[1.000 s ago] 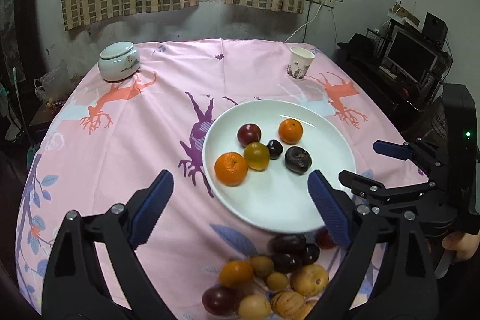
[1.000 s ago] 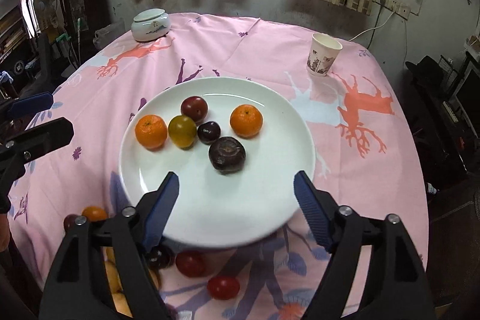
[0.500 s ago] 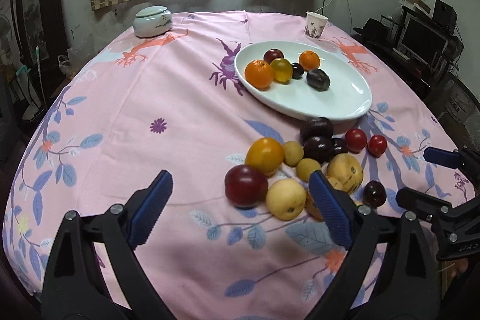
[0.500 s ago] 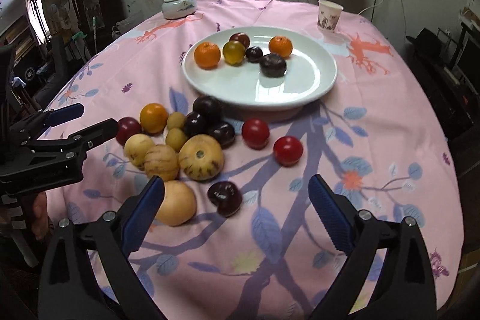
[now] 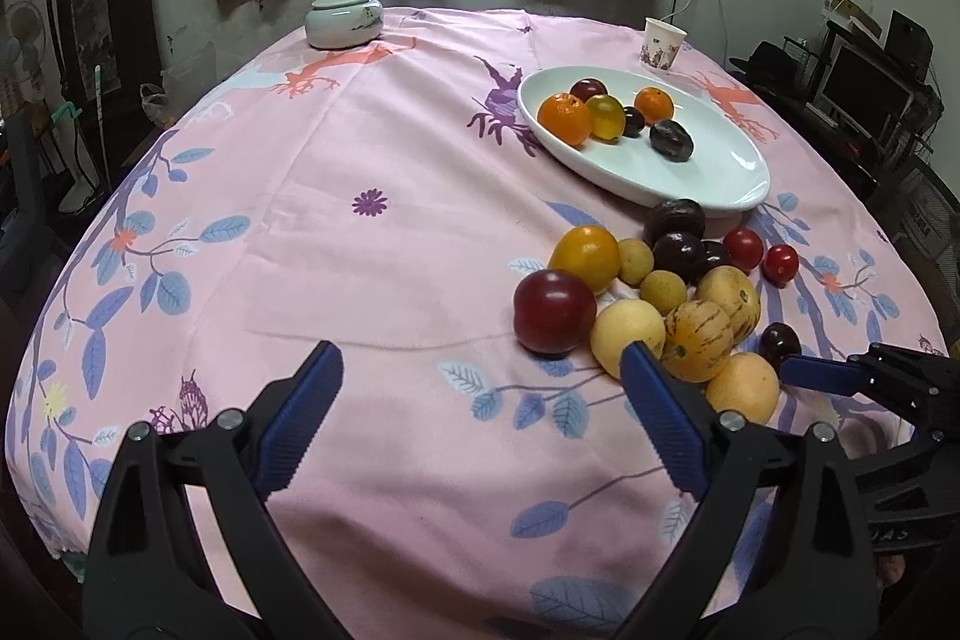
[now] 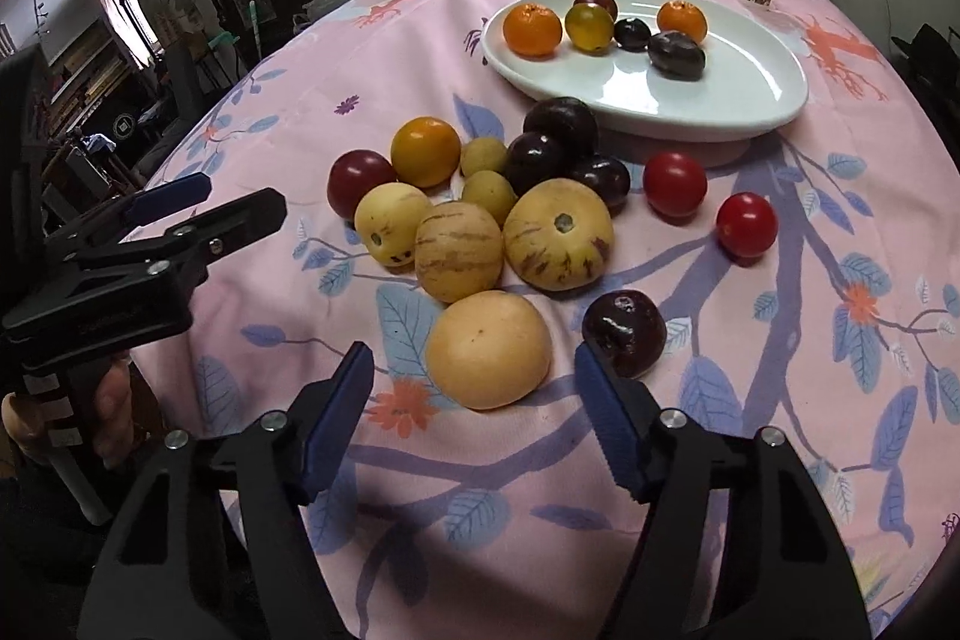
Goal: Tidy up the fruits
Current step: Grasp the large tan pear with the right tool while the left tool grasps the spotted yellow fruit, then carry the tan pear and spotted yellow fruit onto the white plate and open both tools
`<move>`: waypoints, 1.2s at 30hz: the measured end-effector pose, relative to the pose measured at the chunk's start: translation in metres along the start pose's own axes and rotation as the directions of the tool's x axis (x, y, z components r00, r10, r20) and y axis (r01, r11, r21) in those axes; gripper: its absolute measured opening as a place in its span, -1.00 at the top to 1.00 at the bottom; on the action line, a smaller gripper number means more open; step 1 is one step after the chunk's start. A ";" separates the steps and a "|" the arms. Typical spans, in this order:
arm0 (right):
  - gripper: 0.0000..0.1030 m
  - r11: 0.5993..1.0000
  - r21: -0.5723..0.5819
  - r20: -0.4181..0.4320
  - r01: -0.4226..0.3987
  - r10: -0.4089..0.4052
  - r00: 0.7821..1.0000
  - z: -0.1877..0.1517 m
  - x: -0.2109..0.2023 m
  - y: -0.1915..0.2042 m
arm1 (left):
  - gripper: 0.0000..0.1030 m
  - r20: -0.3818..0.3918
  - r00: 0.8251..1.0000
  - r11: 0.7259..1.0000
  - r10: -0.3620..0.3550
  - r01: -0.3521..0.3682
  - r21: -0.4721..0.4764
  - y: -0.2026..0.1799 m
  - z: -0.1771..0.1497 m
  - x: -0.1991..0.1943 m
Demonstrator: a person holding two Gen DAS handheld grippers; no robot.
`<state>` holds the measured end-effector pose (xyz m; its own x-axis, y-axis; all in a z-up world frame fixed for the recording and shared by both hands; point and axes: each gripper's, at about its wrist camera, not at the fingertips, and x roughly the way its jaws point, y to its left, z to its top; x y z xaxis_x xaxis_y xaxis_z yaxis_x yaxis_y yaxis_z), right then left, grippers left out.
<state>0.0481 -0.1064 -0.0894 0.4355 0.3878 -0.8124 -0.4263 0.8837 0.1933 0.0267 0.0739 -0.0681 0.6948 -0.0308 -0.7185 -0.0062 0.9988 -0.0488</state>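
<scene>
Fruit heaped on a pink table beside a plate (image 6: 774,100).
Both tongs gape empty; the right tongs (image 6: 474,400), just narrowed, frame a peach (image 6: 489,349); left tongs (image 5: 480,424) hover over cloth.

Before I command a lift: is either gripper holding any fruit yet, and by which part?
Nothing is held. The right gripper, whose jaws have just been closing, frames the pale yellow fruit without touching; the left gripper is open over bare cloth.

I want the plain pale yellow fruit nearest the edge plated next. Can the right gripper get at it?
Probably yes: the pale yellow fruit lies just ahead of the right gripper, whose jaws, just closing, stand open with nothing between.
</scene>
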 end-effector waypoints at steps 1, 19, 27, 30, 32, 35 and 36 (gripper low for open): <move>-0.22 1.000 -0.001 -0.009 0.008 -0.008 1.000 0.000 0.006 0.000 | -0.85 -0.007 1.000 1.000 0.004 -0.004 0.002 0.000 -0.001 0.002; 0.09 0.996 0.087 0.040 0.005 -0.008 0.999 -0.013 -0.023 -0.026 | -0.33 -0.145 0.984 0.991 -0.102 0.113 0.072 -0.045 -0.004 0.052; 0.09 0.993 0.121 0.042 -0.011 0.006 0.999 -0.020 -0.028 -0.039 | -0.33 -0.131 0.984 0.992 -0.124 0.126 0.009 -0.050 0.019 0.075; 0.09 0.993 0.121 0.043 -0.015 0.010 0.999 -0.020 -0.028 -0.039 | 0.23 -0.122 0.987 0.993 -0.108 0.112 0.024 -0.051 0.020 0.076; 0.09 0.992 0.121 0.045 -0.017 0.012 0.999 -0.020 -0.029 -0.038 | 0.25 -0.122 0.987 0.993 -0.108 0.113 0.037 -0.052 0.019 0.074; 0.09 0.993 0.117 0.054 -0.017 0.010 0.999 -0.018 -0.032 -0.036 | 0.25 -0.118 0.985 0.991 -0.130 0.133 0.021 -0.050 0.015 0.066; 0.09 0.993 0.117 0.056 -0.016 0.010 0.998 -0.018 -0.032 -0.035 | 0.25 -0.112 0.985 0.990 -0.133 0.136 0.022 -0.050 0.014 0.062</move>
<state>0.0349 -0.1547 -0.0796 0.4748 0.4105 -0.7785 -0.3379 0.9018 0.2694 0.0798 0.0229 -0.1007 0.6045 -0.1674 -0.7788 0.1044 0.9859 -0.1309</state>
